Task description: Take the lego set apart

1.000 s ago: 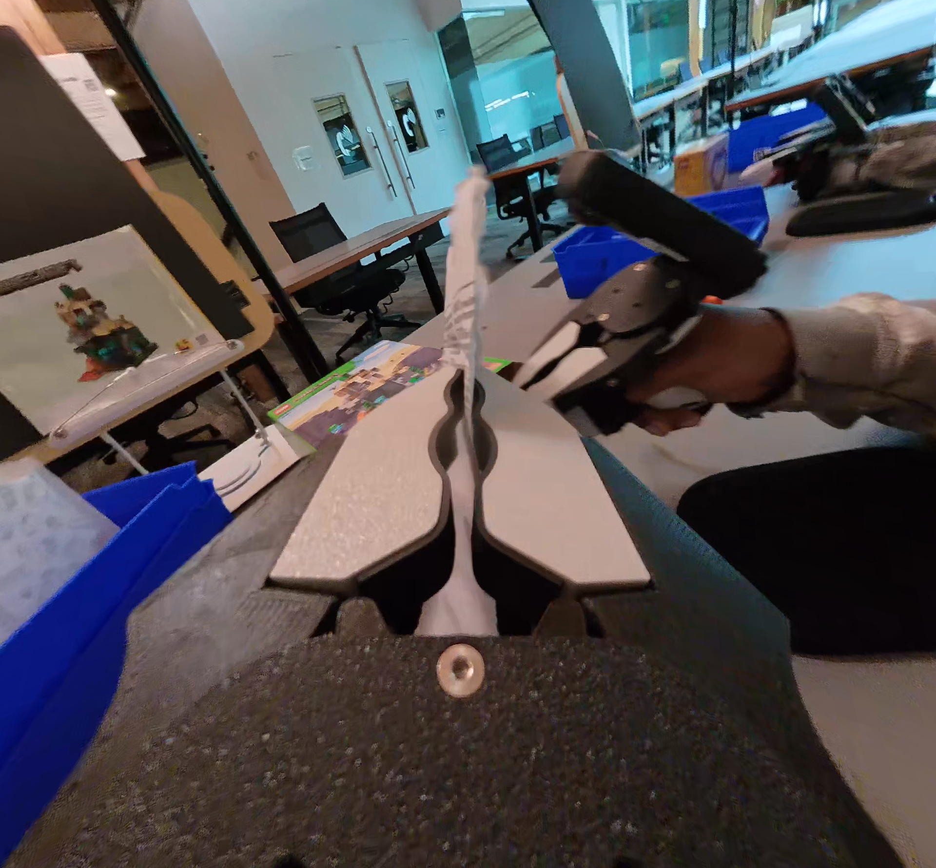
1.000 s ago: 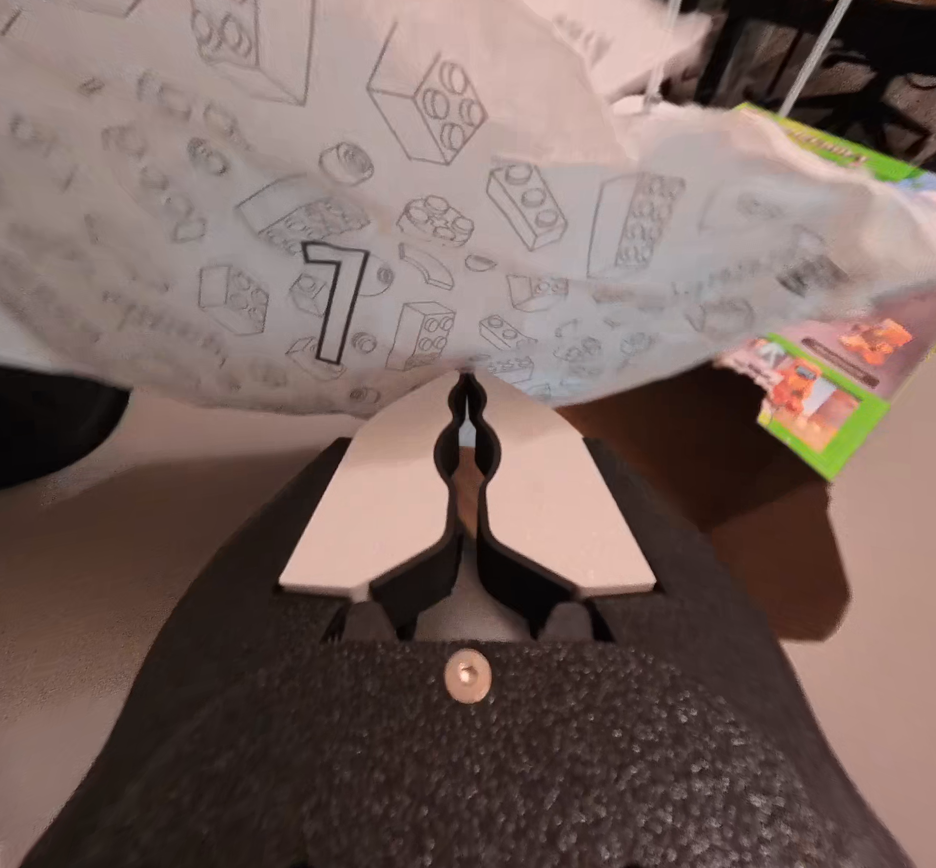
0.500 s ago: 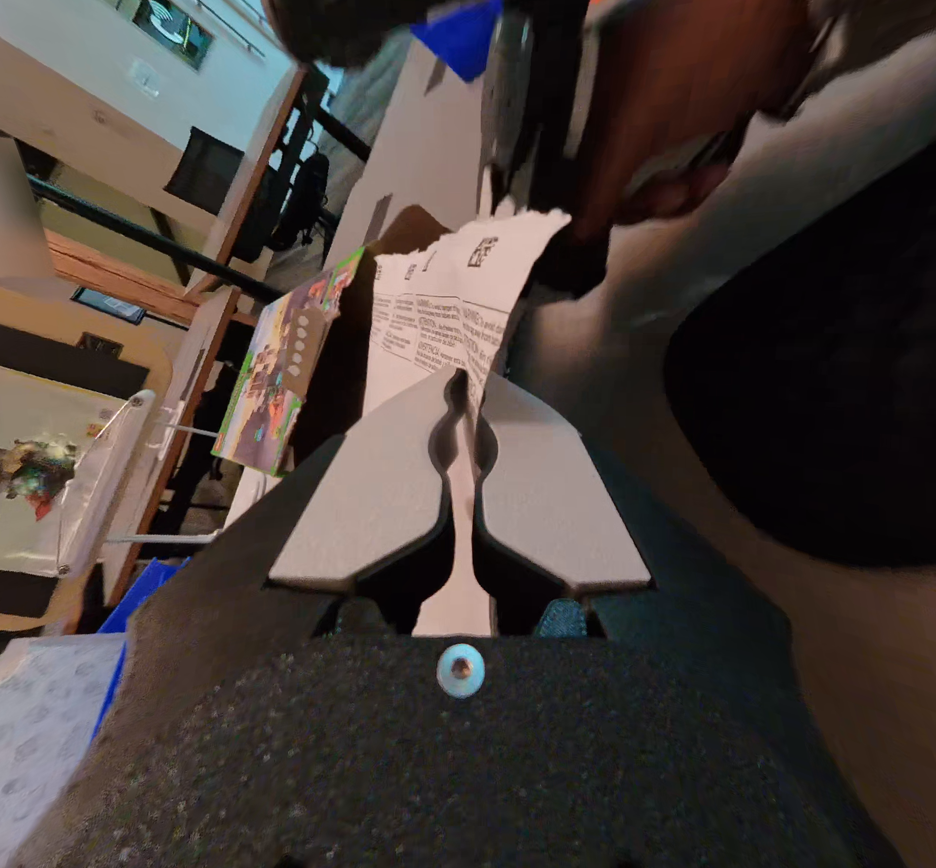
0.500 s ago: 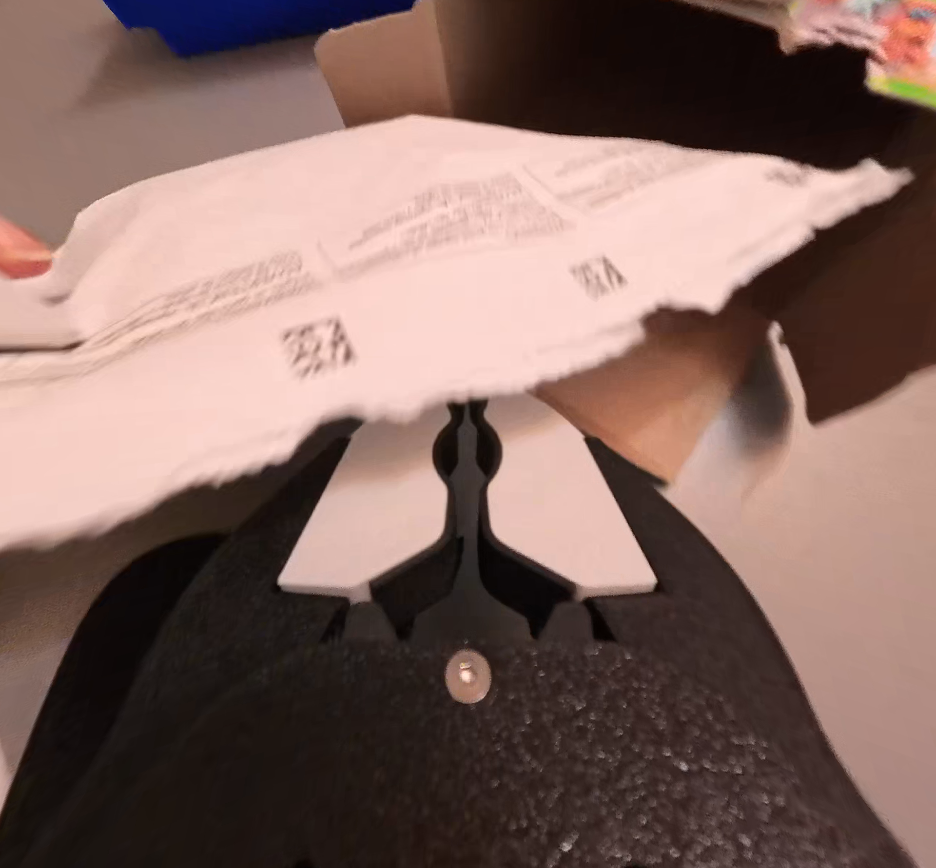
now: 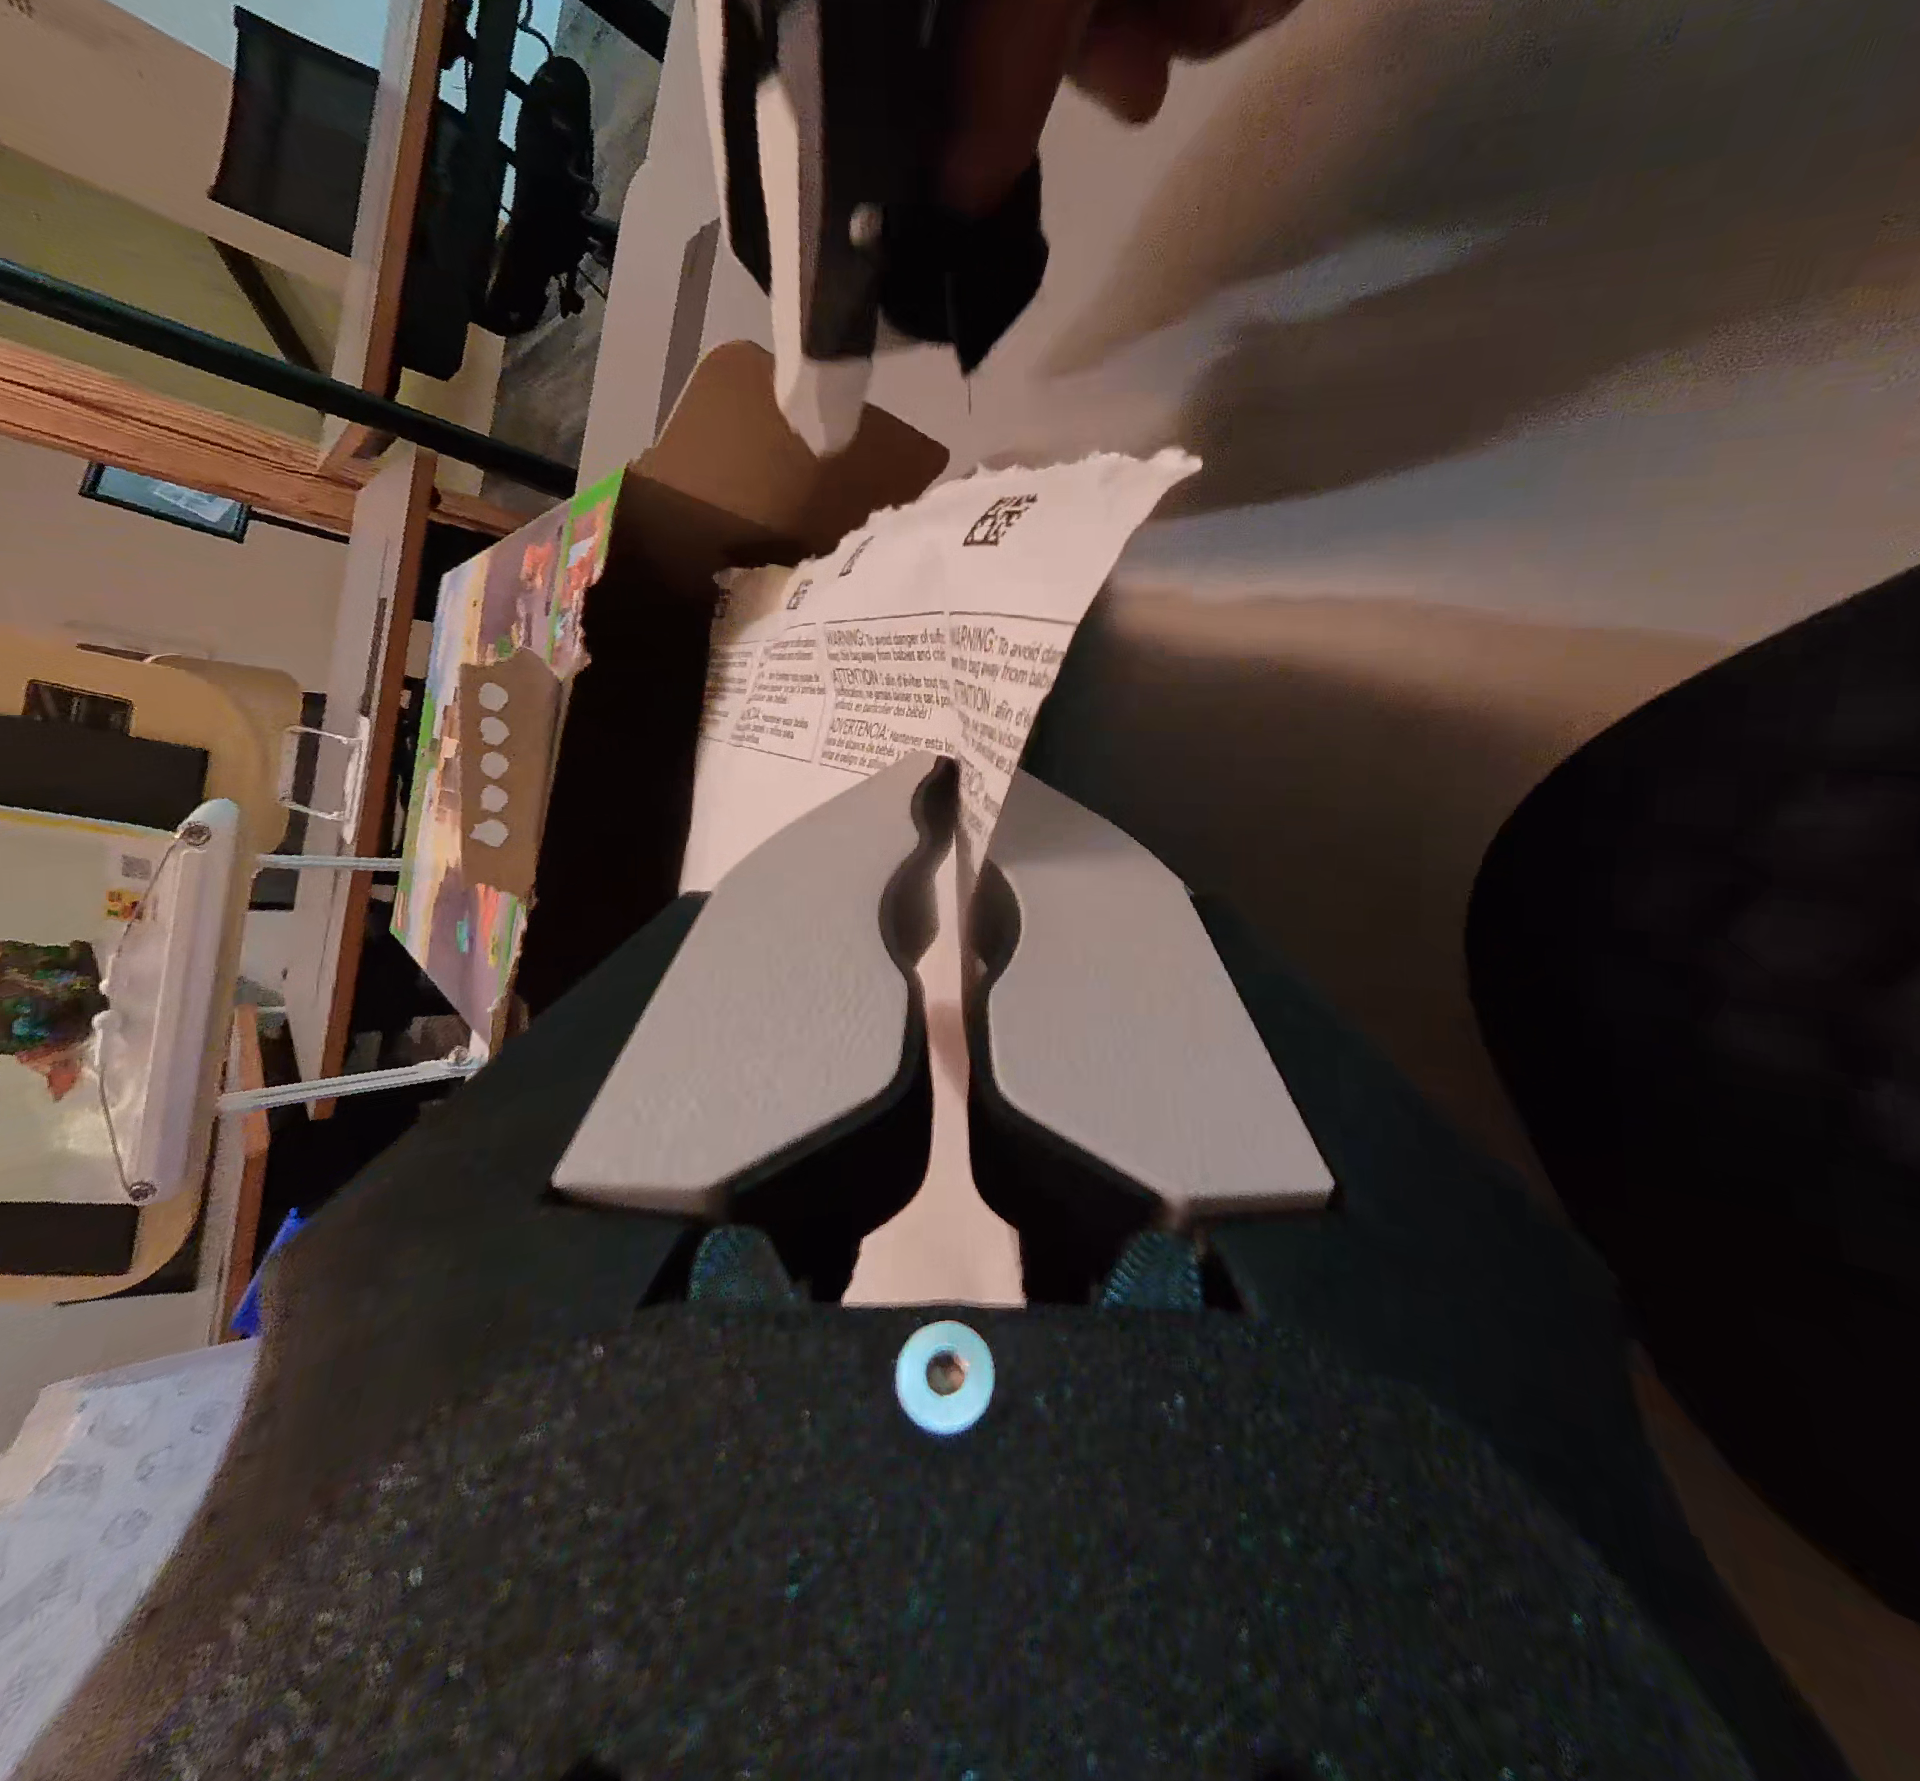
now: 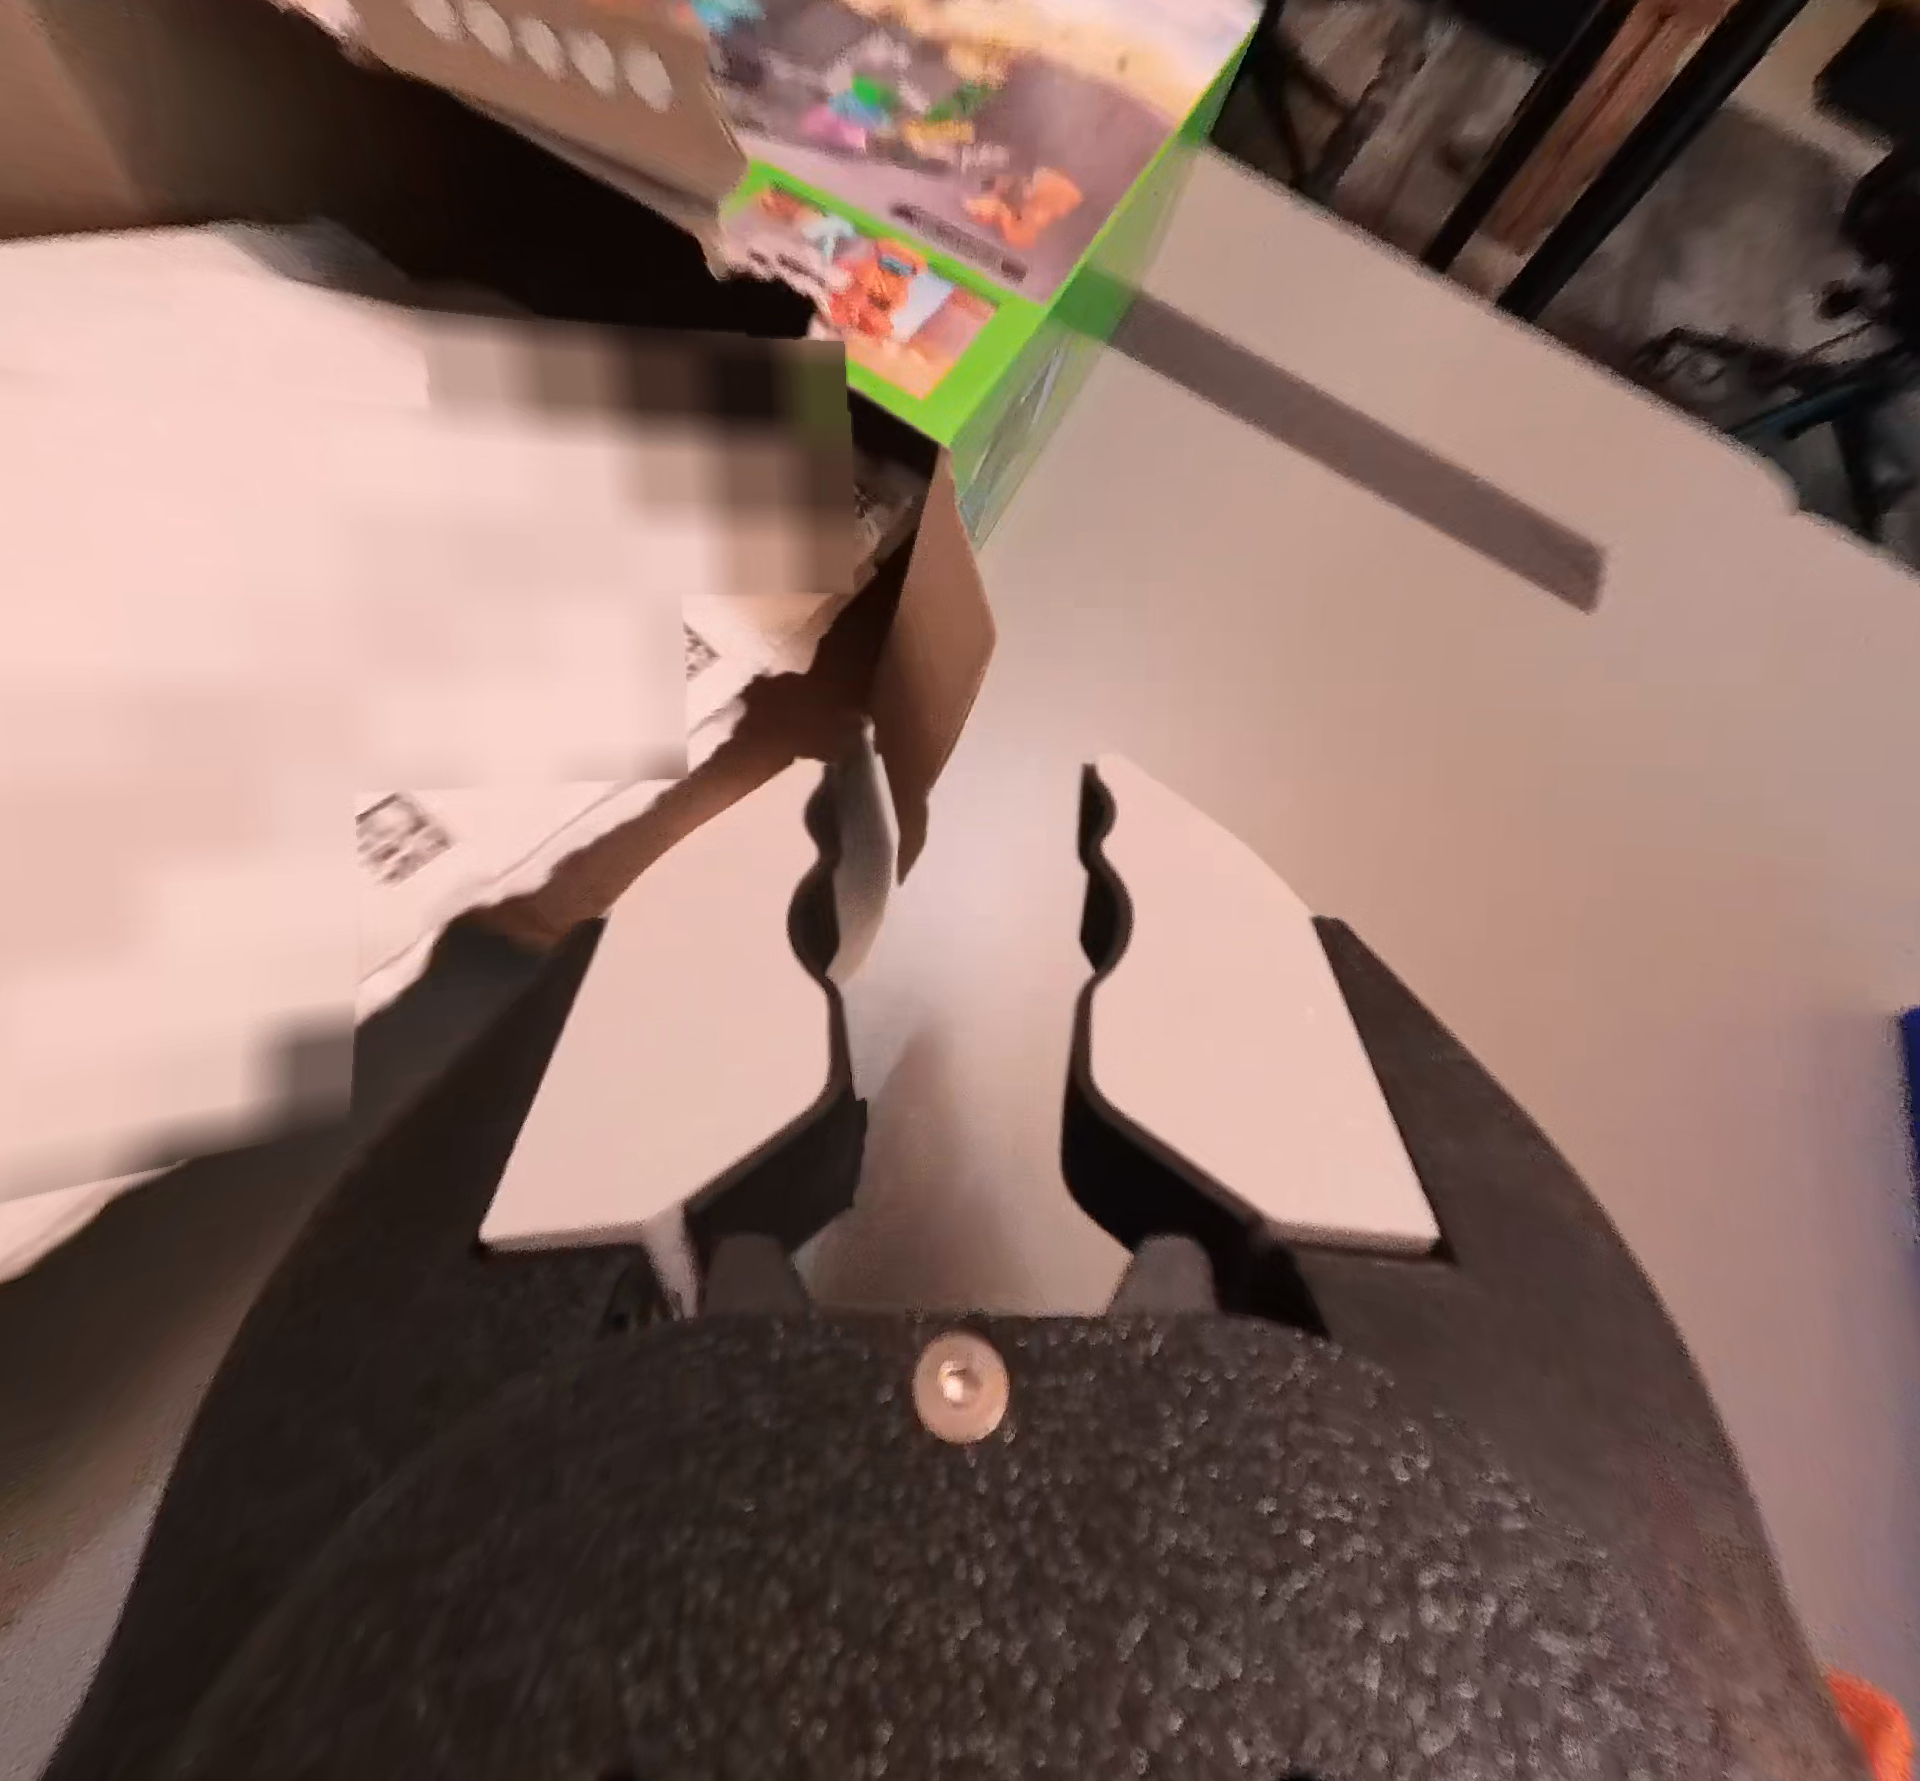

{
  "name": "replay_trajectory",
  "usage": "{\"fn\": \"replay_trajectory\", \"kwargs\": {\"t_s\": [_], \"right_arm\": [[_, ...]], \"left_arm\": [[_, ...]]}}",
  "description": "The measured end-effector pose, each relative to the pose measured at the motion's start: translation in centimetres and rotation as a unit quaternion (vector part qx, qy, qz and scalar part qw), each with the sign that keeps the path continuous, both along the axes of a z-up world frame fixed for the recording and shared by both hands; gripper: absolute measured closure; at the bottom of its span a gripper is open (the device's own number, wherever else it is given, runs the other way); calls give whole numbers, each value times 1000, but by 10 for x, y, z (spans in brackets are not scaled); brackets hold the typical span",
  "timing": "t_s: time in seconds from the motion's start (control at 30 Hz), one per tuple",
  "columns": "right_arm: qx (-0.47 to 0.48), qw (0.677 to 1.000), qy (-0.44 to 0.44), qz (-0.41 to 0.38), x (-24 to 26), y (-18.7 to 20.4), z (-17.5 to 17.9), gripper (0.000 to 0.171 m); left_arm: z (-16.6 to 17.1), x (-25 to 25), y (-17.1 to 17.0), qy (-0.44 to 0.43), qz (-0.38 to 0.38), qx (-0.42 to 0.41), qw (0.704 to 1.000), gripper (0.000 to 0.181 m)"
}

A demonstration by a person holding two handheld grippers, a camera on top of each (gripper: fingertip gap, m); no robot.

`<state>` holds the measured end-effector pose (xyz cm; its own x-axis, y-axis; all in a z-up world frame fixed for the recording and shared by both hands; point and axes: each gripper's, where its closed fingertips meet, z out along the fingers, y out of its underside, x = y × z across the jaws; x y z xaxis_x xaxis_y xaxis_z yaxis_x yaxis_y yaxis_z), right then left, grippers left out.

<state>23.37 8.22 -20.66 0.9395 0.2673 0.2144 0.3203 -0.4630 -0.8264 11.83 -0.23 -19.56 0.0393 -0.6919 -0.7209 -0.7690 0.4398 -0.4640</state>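
White paper bag (image 5: 940,651) pinched in left tongs (image 5: 951,781) — right tongs (image 6: 951,786) parted, empty

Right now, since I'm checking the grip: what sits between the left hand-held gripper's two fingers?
The torn white paper bag, pinched in the shut left hand-held gripper; the left wrist view shows it.

Both grippers have pebbled black bodies, a silver screw (image 5: 943,1375) apiece, and pale grey scalloped fingers (image 6: 675,1025).
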Motion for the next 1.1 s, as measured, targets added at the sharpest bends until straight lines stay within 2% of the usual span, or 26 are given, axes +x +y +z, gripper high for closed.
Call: {"fn": "replay_trajectory", "kwargs": {"t_s": [0.07, 0.13, 0.2, 0.43, 0.53, 0.77, 0.87, 0.97, 1.1], "right_arm": [[-15, 1000, 0, 11, -3, 20, -14, 126], [-16, 999, -13, 43, -12, 31, -18, 162], [-30, 997, -10, 70, -21, 28, -17, 168], [-51, 988, 21, 144, -46, 0, -10, 170], [-46, 987, -10, 155, -51, -5, -11, 169], [-49, 984, -5, 173, -61, -13, -10, 169], [-52, 981, 15, 186, -68, -17, -13, 169], [-51, 981, 20, 184, -69, -17, -12, 169], [-51, 981, 16, 188, -72, -17, -13, 169]], "left_arm": [[-1, 3, 4, 1, 2, 6, 1000, 181], [-3, 6, 6, -5, 2, 1, 1000, 181], [-3, 6, 14, -9, 8, 2, 1000, 181], [-24, 6, 43, 0, 6, 13, 1000, 181], [-31, 10, 54, 2, -6, 12, 1000, 181], [-54, 17, 95, 5, -43, -29, 999, 181], [-59, 11, 117, -7, -11, -55, 998, 169], [-47, -3, 113, -35, -8, -54, 998, 155], [-30, -34, 96, -40, -14, 28, 999, 162]]}}
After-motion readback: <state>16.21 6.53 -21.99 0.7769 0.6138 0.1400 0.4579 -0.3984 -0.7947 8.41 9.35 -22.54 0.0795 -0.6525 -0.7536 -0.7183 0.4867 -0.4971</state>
